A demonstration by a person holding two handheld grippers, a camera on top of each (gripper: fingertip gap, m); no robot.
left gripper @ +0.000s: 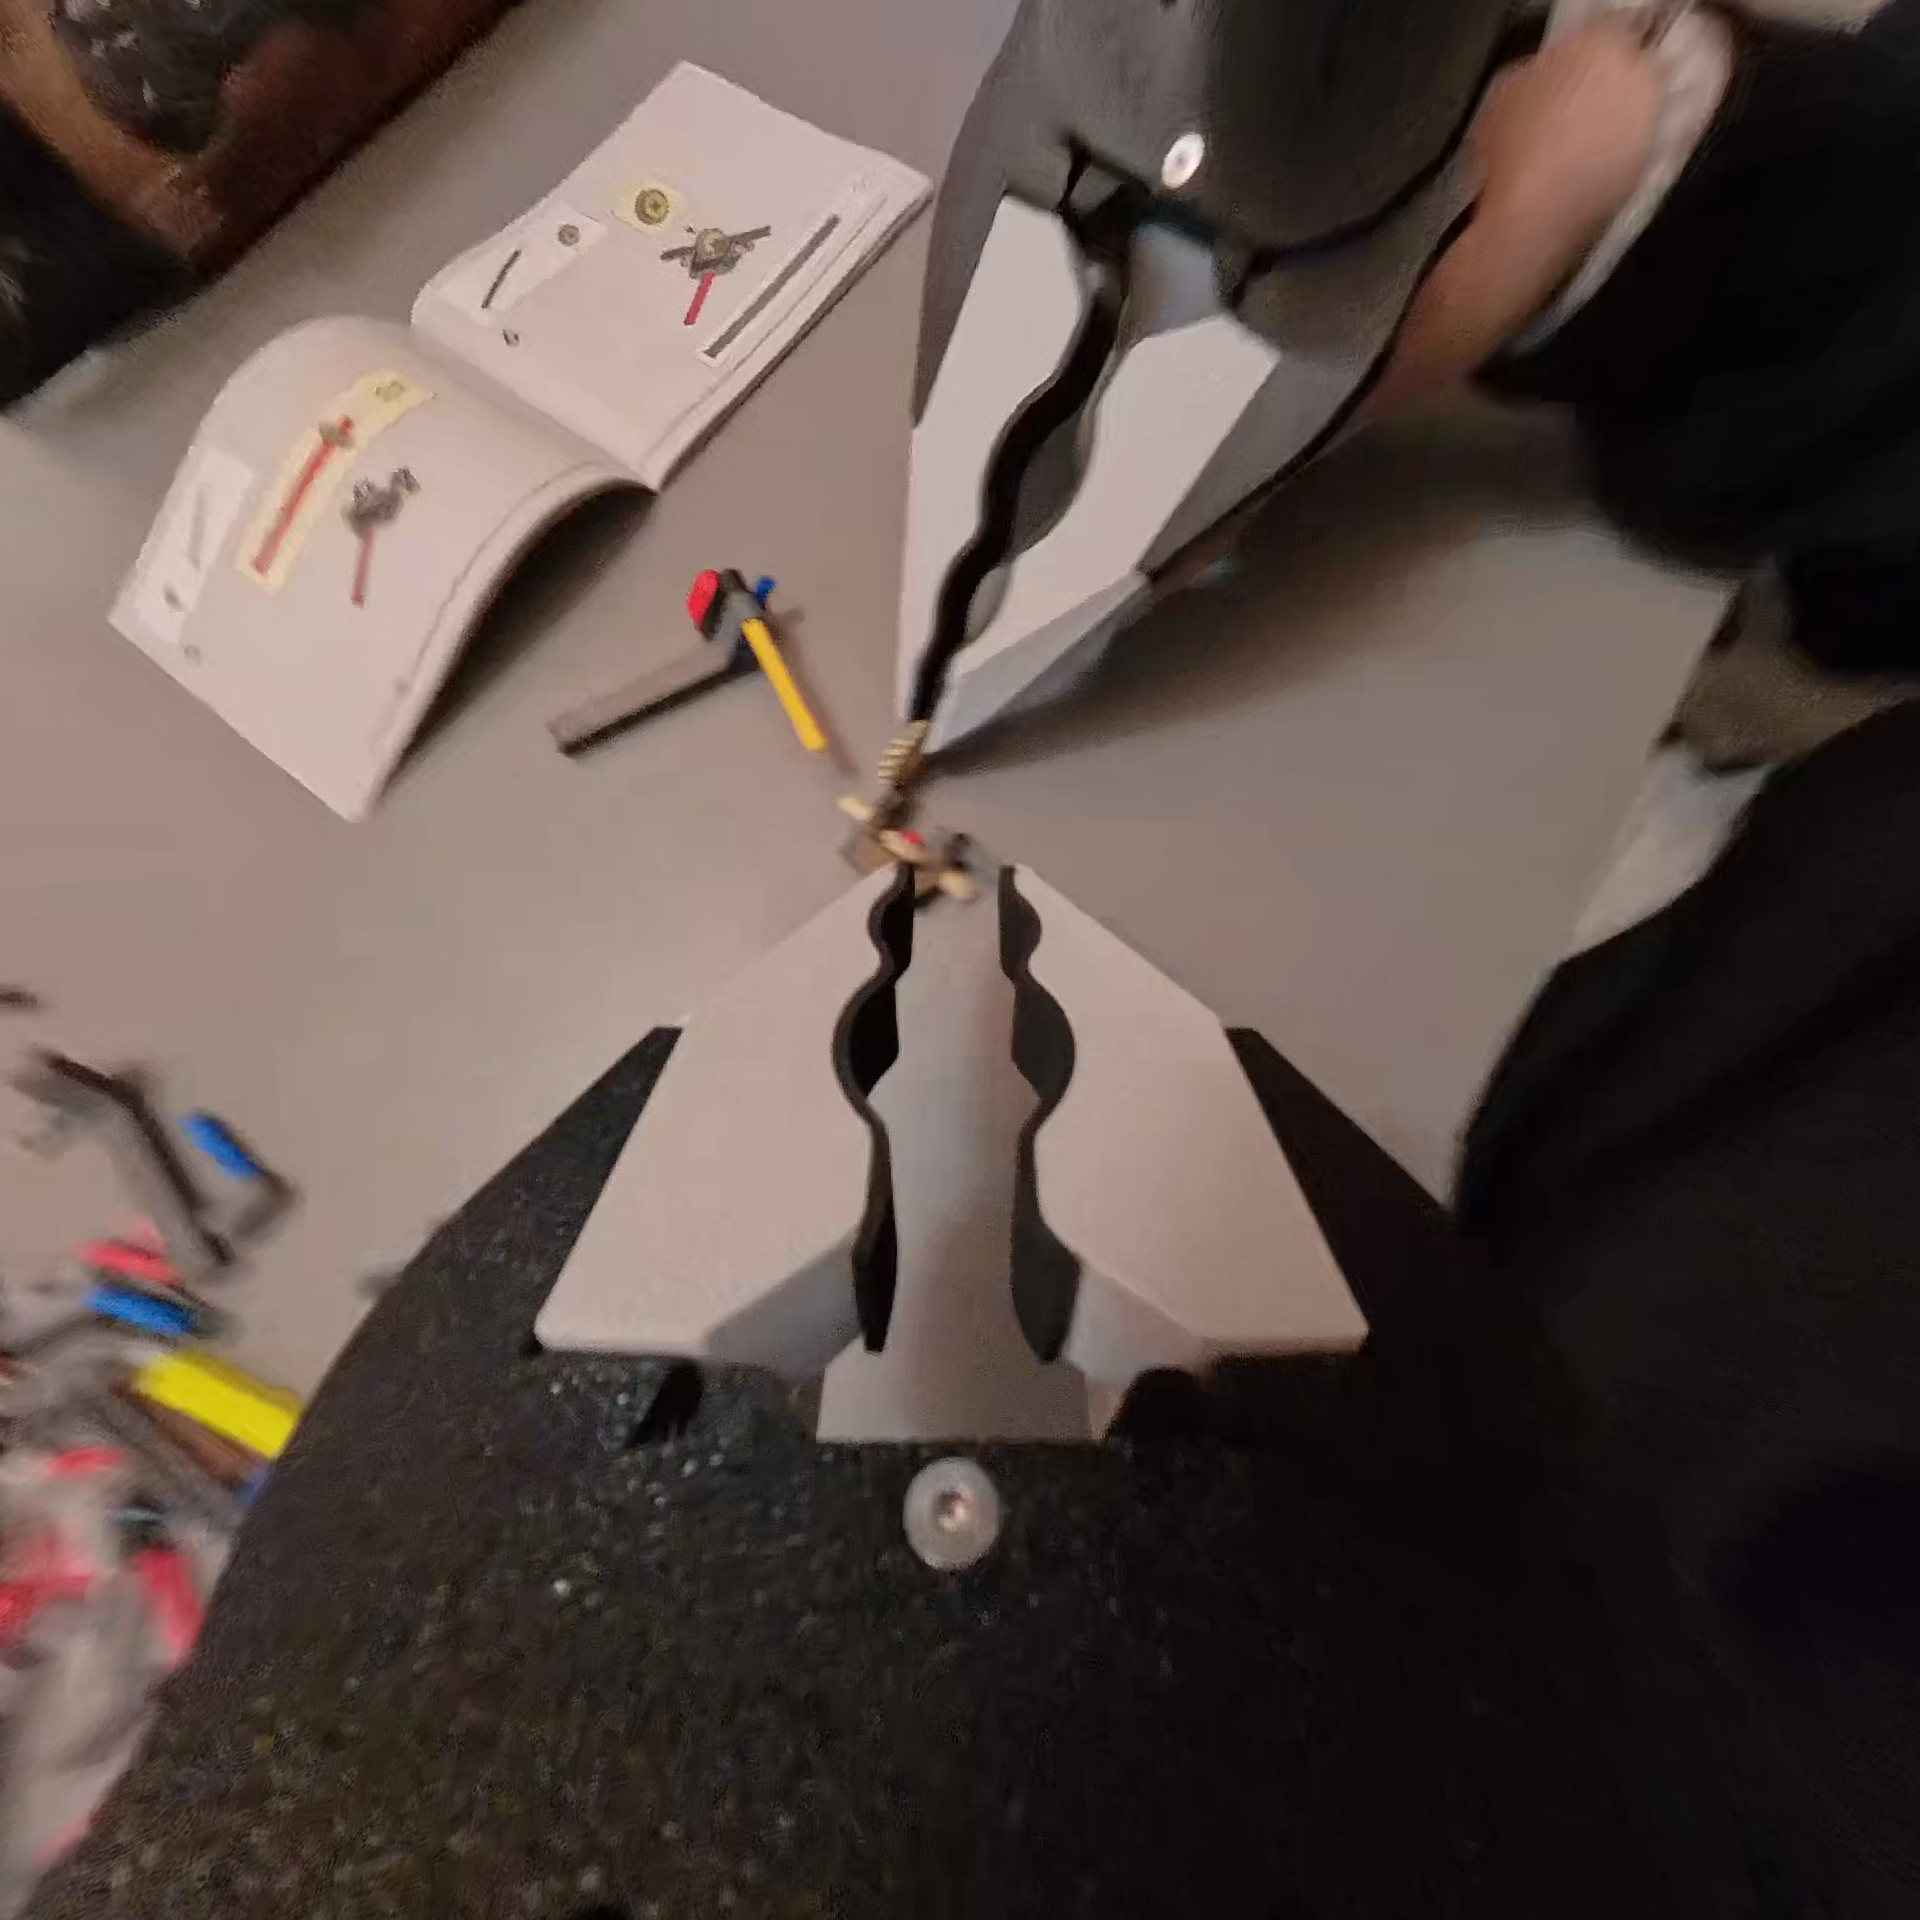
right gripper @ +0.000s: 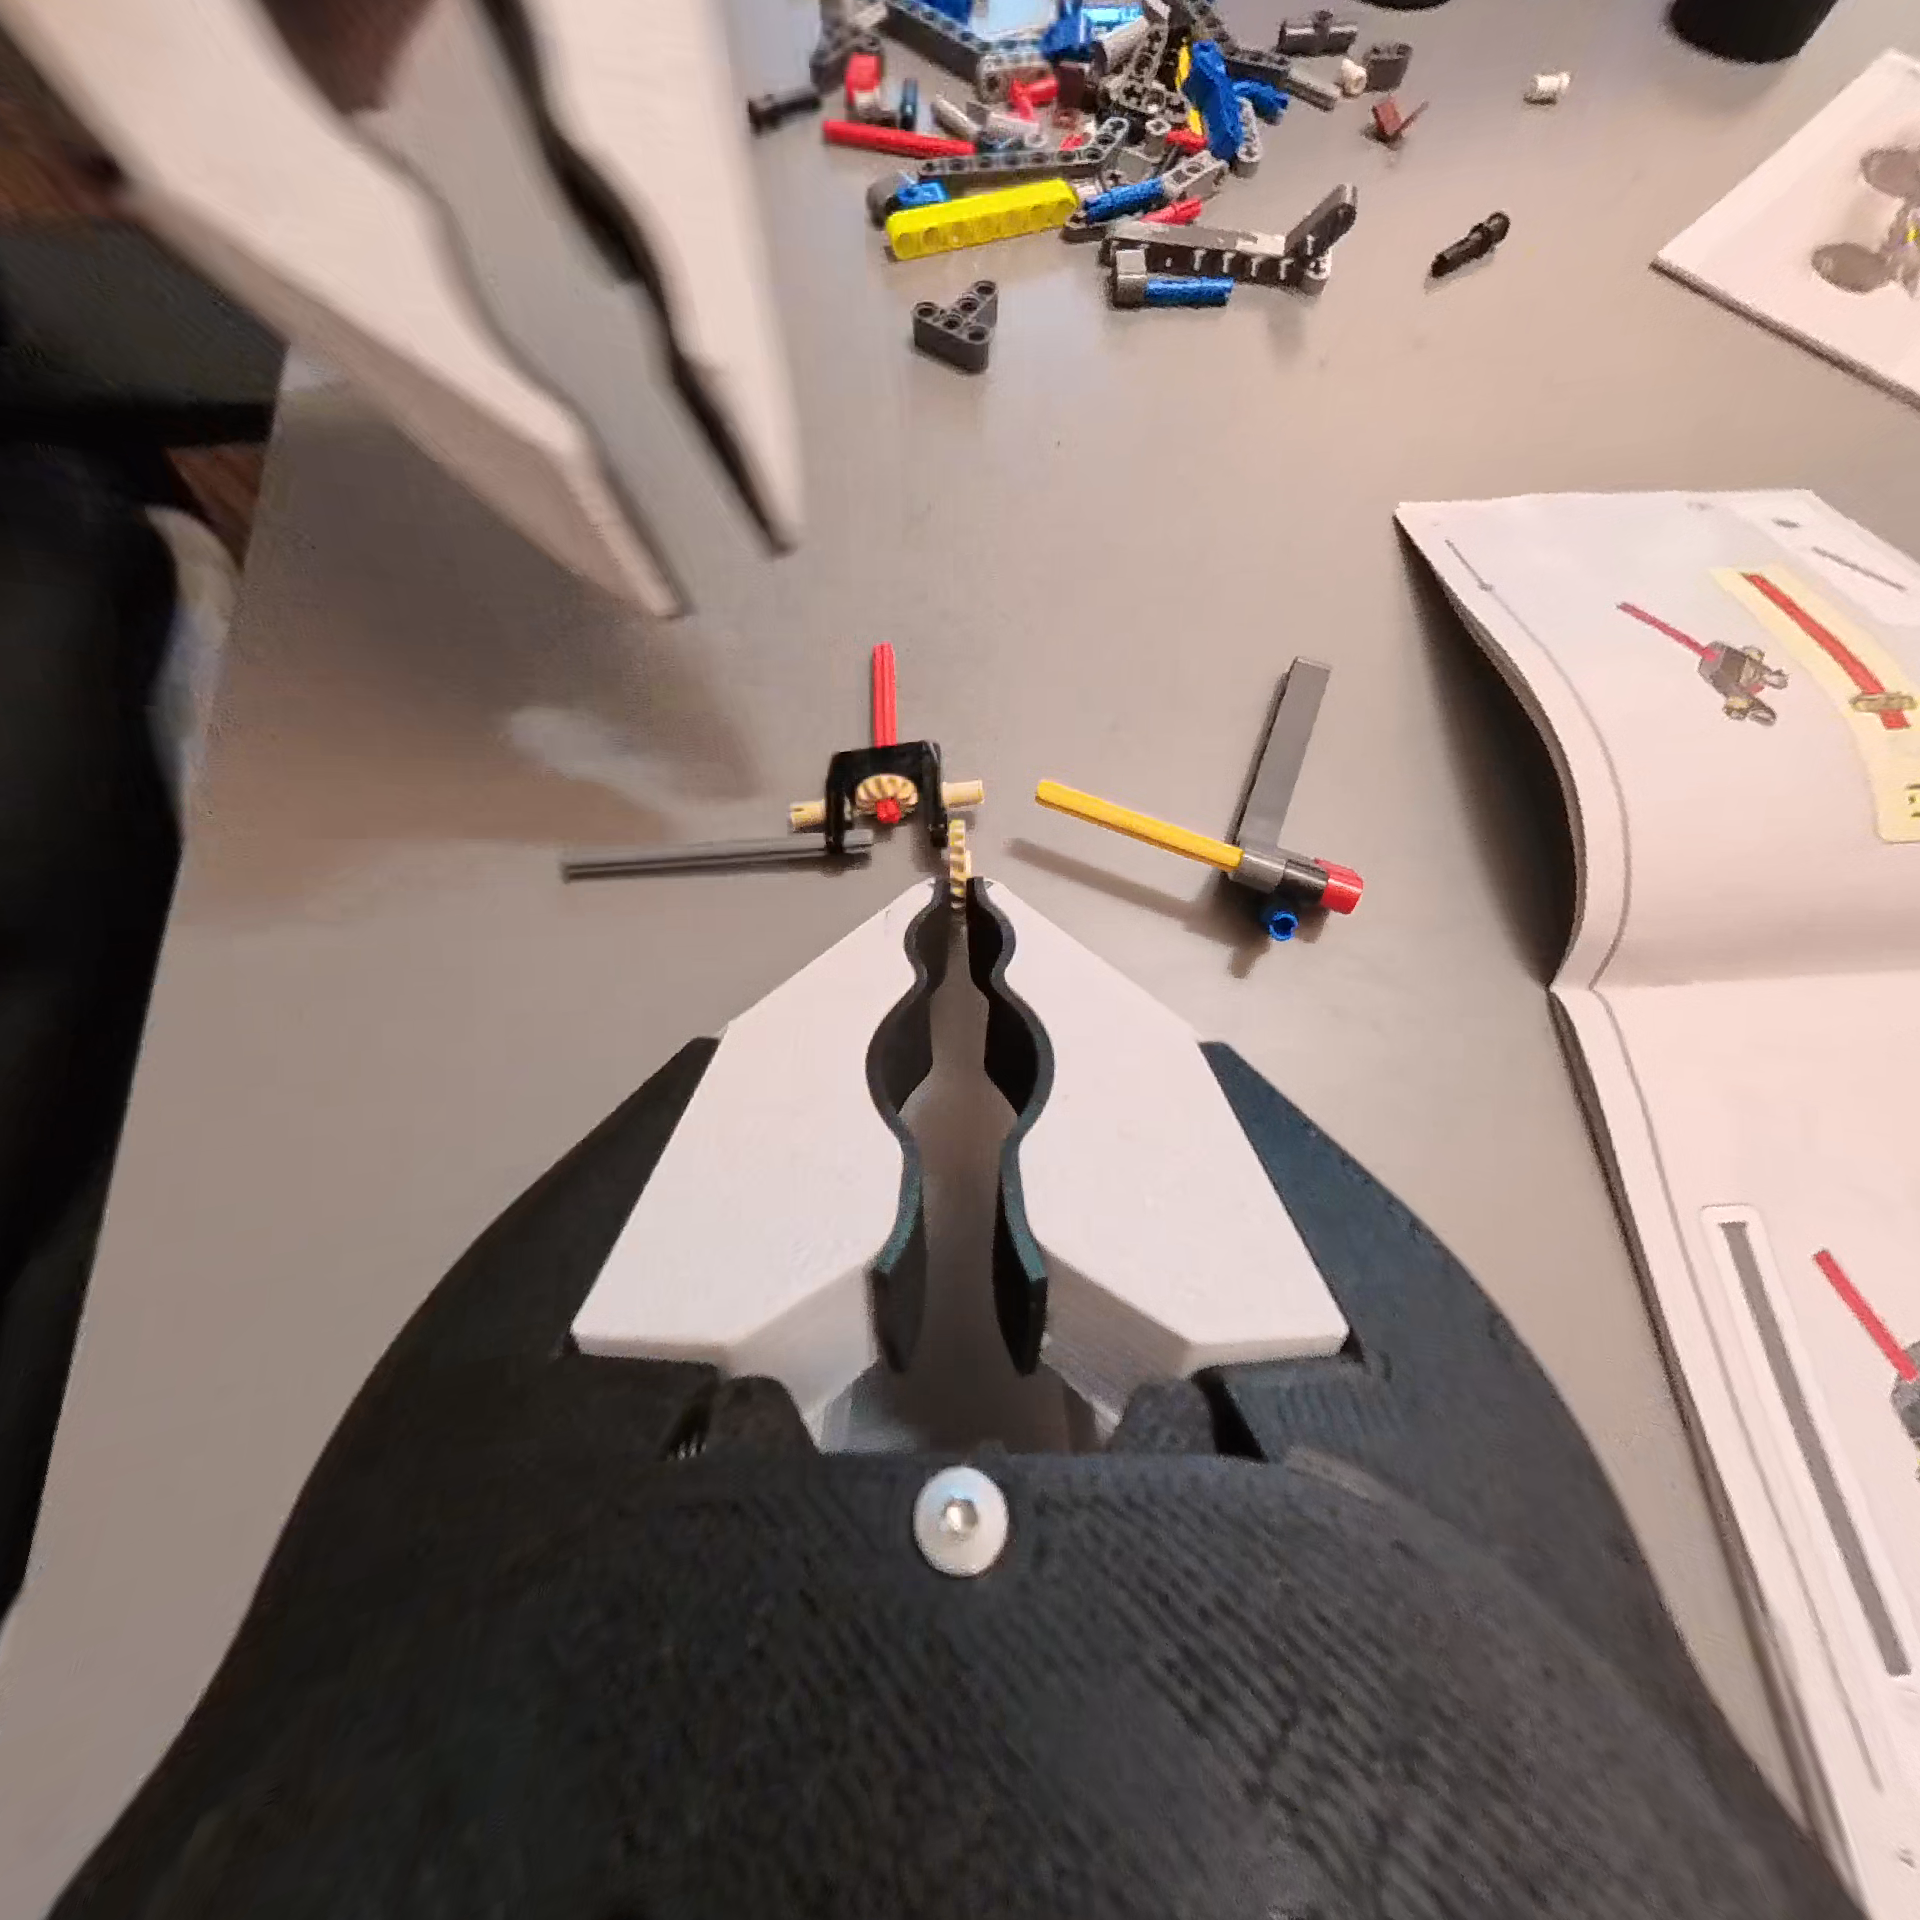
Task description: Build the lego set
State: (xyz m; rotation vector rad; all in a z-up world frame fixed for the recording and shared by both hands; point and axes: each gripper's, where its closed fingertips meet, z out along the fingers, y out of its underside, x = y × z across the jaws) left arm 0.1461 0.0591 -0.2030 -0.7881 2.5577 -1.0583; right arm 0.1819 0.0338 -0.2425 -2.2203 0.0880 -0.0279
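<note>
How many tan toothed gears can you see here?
2. One tan gear sits inside the black bracket on the table. The other gear is pinched at the tips of the right hand-held gripper. More may hide in the parts pile.

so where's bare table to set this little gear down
Bare table lies between the loose parts pile and the small black assembly. Another free strip sits left of its grey axle. Crowded: around the yellow axle piece beside the open booklet.
</note>
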